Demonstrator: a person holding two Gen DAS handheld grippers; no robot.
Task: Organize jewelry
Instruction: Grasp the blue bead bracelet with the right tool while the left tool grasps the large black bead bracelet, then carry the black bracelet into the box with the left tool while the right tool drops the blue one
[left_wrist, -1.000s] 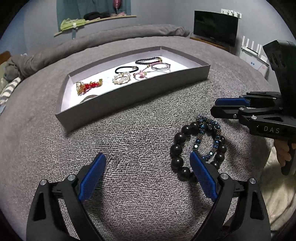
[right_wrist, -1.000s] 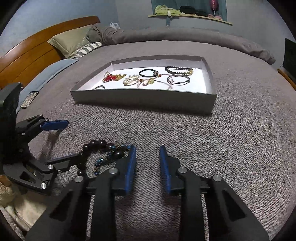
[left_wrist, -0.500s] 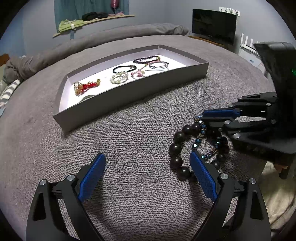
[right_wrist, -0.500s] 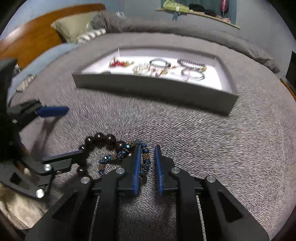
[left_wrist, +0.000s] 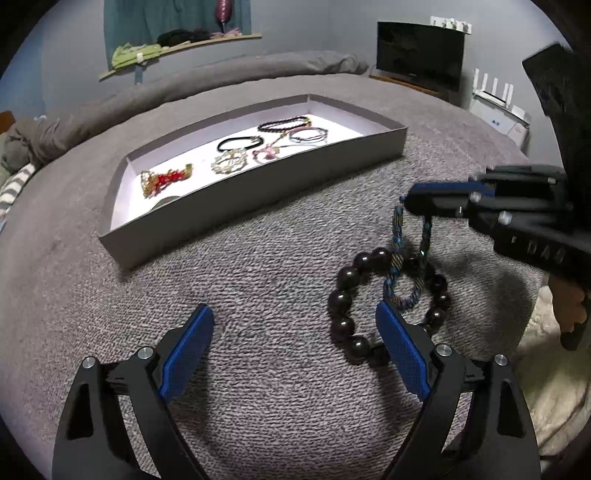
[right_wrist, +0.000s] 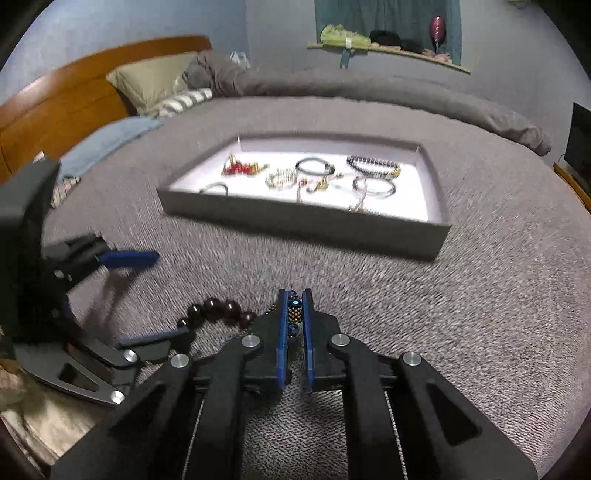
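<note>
My right gripper (right_wrist: 295, 295) is closing its jaws tight on a blue-and-bronze beaded bracelet (right_wrist: 295, 310), pads pressing on it. From the left wrist view that bracelet (left_wrist: 397, 236) hangs from the right gripper (left_wrist: 406, 201), its lower loop still inside a large dark round-bead bracelet (left_wrist: 340, 299) on the grey blanket. My left gripper (left_wrist: 293, 306) stands wide open, jaws closing slightly, only blanket between them; its right finger touches or hides the dark bracelet's near edge. A grey tray (left_wrist: 258, 195) holds several bracelets.
The tray (right_wrist: 303, 221) lies further up the bed, with white floor showing at its right end. A wooden headboard (right_wrist: 55, 107) and pillows are at the far left. A TV (left_wrist: 419, 55) stands beyond the bed. A cream fleece (left_wrist: 554, 387) lies at the right edge.
The right gripper moved over the blue bracelet, shut on it and raised it off the blanket. The dark bead bracelet and the left gripper stayed put.
</note>
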